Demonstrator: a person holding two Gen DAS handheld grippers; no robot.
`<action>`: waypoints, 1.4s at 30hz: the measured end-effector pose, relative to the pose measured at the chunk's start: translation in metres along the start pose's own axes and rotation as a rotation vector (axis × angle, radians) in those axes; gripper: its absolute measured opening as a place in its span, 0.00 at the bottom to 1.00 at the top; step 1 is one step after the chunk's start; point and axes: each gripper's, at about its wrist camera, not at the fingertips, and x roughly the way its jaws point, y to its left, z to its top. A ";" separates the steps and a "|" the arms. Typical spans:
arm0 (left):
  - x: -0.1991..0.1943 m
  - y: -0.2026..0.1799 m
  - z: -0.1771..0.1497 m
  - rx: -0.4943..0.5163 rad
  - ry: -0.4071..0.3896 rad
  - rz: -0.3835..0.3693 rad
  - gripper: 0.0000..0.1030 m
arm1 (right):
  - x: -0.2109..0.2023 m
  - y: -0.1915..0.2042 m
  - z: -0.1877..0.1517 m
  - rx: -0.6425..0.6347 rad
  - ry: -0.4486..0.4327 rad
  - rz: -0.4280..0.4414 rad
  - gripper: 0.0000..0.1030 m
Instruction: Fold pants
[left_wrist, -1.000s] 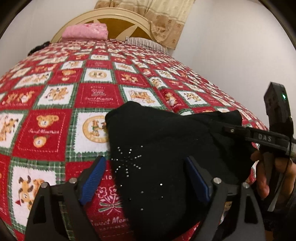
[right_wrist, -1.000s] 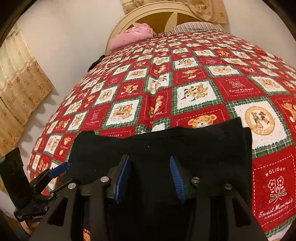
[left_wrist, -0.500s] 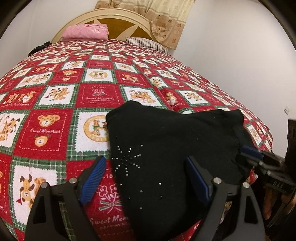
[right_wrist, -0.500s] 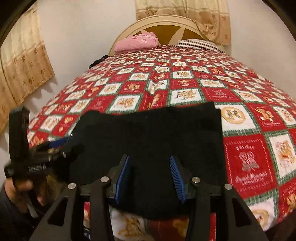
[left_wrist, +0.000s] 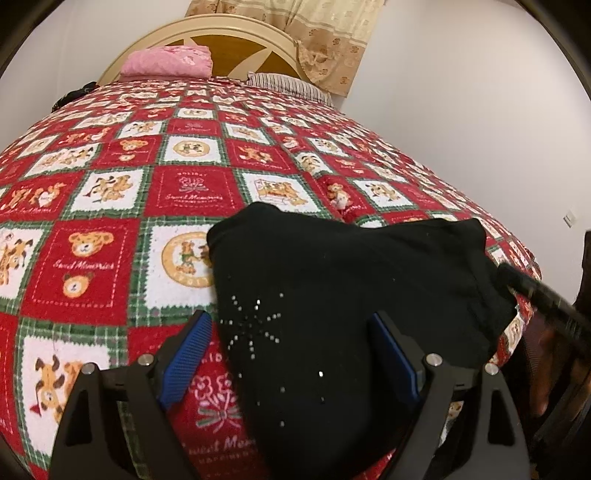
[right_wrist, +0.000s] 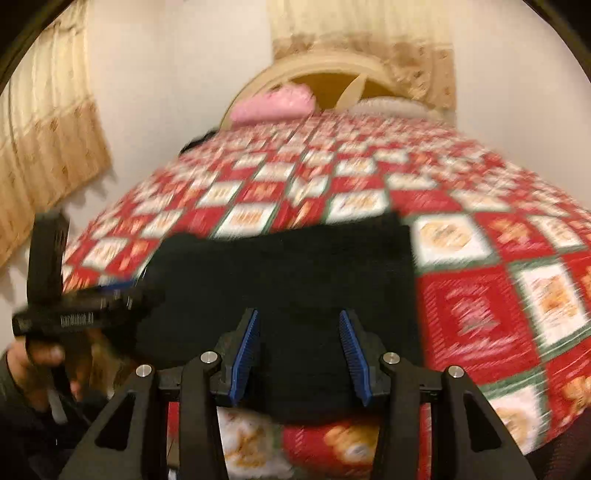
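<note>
Both tongs spread, gripping nothing: left tongs (left_wrist: 291, 365) and right tongs (right_wrist: 299, 362) hover over the black pants (left_wrist: 351, 295), folded into a compact stack at the near edge of the bed (left_wrist: 92, 258). Soft, light, floppy knit, likely slumps; pinch doubled edges or corners, not single layers

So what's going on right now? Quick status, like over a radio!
Left gripper open, empty. Right gripper open, empty, view blurred. Black pants lie folded near the edge of the bed. Nothing in the way.
</note>
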 end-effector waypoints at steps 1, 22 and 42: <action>0.001 0.000 0.001 0.000 0.000 -0.002 0.89 | 0.000 -0.007 0.005 0.028 -0.011 -0.004 0.50; 0.016 -0.003 0.008 0.023 0.039 -0.003 0.95 | 0.047 -0.061 0.005 0.260 0.105 0.069 0.59; -0.021 0.016 0.014 -0.049 -0.050 -0.166 0.19 | 0.013 -0.005 0.036 0.140 0.048 0.199 0.31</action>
